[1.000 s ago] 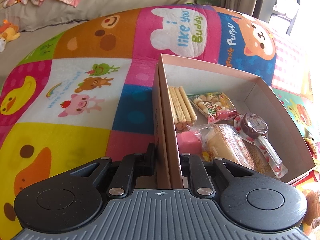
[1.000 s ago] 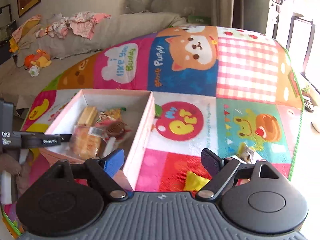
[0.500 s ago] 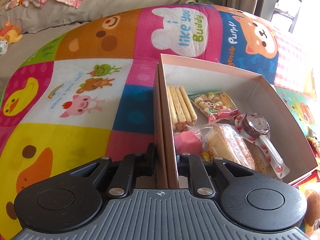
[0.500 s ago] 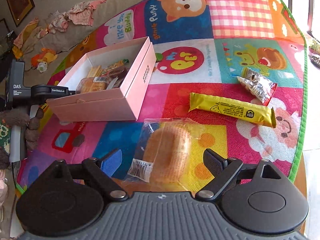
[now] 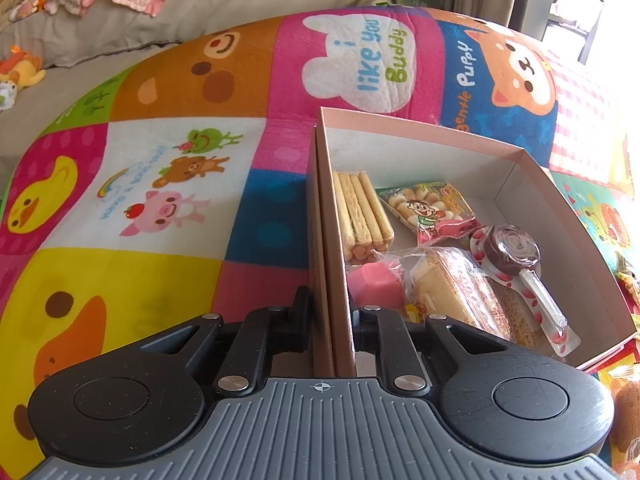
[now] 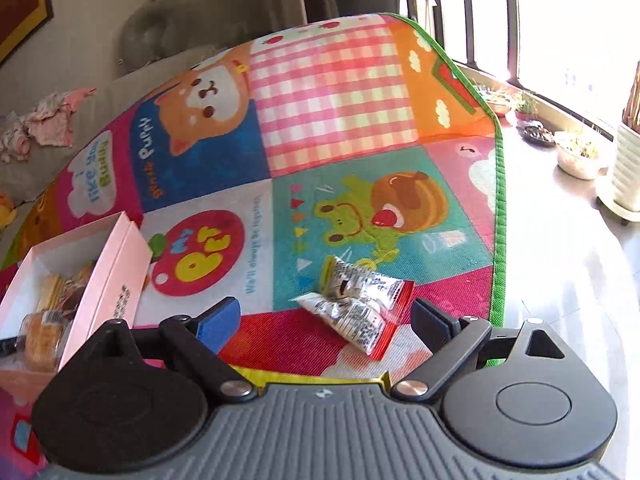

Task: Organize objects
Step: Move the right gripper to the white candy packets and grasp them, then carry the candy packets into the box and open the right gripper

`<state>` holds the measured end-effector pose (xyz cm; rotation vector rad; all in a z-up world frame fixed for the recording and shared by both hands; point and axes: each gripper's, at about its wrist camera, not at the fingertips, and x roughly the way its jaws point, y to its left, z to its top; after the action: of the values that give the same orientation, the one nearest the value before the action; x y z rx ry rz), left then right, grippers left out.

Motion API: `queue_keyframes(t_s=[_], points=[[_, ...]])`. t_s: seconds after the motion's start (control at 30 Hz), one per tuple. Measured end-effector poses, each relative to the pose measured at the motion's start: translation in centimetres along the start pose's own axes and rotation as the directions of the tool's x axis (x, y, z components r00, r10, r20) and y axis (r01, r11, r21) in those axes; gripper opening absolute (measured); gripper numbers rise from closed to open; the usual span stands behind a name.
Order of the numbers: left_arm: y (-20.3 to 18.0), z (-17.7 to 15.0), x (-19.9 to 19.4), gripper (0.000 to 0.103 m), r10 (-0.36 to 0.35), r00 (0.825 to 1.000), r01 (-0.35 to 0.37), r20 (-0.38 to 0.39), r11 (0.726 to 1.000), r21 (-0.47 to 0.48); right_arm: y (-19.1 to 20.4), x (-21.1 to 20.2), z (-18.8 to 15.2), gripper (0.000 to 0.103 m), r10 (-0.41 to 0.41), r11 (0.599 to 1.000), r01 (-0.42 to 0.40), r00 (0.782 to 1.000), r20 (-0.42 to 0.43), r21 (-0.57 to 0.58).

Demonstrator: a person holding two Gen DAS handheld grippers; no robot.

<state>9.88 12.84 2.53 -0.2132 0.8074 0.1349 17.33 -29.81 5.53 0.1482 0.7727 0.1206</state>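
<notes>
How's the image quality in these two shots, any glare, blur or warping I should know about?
Right wrist view: window light washes out the floor at right, and the mat bulges from fisheye warping. Left wrist view: sharp, evenly lit inside the box; the top right corner is blown out.

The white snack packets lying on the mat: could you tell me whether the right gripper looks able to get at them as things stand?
Probably yes: the white snack packets lie uncovered on the mat between the right gripper's opening fingers, with nothing in the way.
</notes>
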Motion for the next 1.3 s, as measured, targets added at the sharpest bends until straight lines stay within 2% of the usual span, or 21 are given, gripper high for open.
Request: queue_keyframes(t_s=[0.17,0.23,0.33,0.53,0.73,0.93,1.03,1.13,1.23,1.3], points=[[0.0,0.0,0.0,0.016,-0.004,1.0,0.004,0.0,1.0,0.001,-1.1,4.3,0.8,0.09,-0.039,0.997,0.043,0.997,-0.073,0.063],[0.0,0.0,0.0,0.016,-0.003,1.0,0.003,0.0,1.0,0.001,-1.1,5.2,0.6,0.077,-0.052,0.996,0.058,0.994,-0.093,0.063],[0.0,0.0,0.0,0.016,-0.003,1.0,0.003,0.001,1.0,0.001,-0.5,4.8,0.5,0.066,-0.072,0.997,0.074,0.994,-0.08,0.019],[0.1,-0.1,0.0,0.016,-0.007,1.0,0.007,0.006,1.0,-0.01,-0.5,2.3,-1.5,0.058,-0.048,0.998,0.044,0.994,-0.097,-0.045],[0.1,-0.1,0.0,0.016,-0.006,1.0,0.006,0.006,1.0,-0.013,1.4,-1.7,-5.8,0.057,-0.013,0.988,-0.008,0.991,-0.136,-0.154],[0.1,-0.1,0.0,0.016,-0.004,1.0,0.004,0.005,1.0,-0.018,2.0,-4.3,-7.9,0.062,0.07,0.986,-0.094,0.983,-0.171,-0.135],[0.1,0.0,0.0,0.016,-0.004,1.0,0.004,0.005,1.0,-0.017,2.0,-4.8,-8.2,0.066,0.045,0.986,-0.067,0.989,-0.14,-0.153],[0.1,-0.1,0.0,0.016,-0.001,1.0,0.001,0.004,1.0,-0.013,2.0,-5.0,-7.5,0.067,-0.011,0.976,-0.001,0.998,-0.055,-0.218],[0.1,-0.1,-0.1,0.016,0.0,1.0,0.0,0.003,1.0,-0.013,1.8,-3.9,-6.1,0.078,-0.037,0.953,0.039,0.999,0.013,-0.302],[0.1,-0.1,0.0,0.016,0.0,1.0,0.0,0.004,1.0,-0.013,1.5,-2.4,-5.1,0.079,-0.04,0.941,0.04,0.999,0.007,-0.337]])
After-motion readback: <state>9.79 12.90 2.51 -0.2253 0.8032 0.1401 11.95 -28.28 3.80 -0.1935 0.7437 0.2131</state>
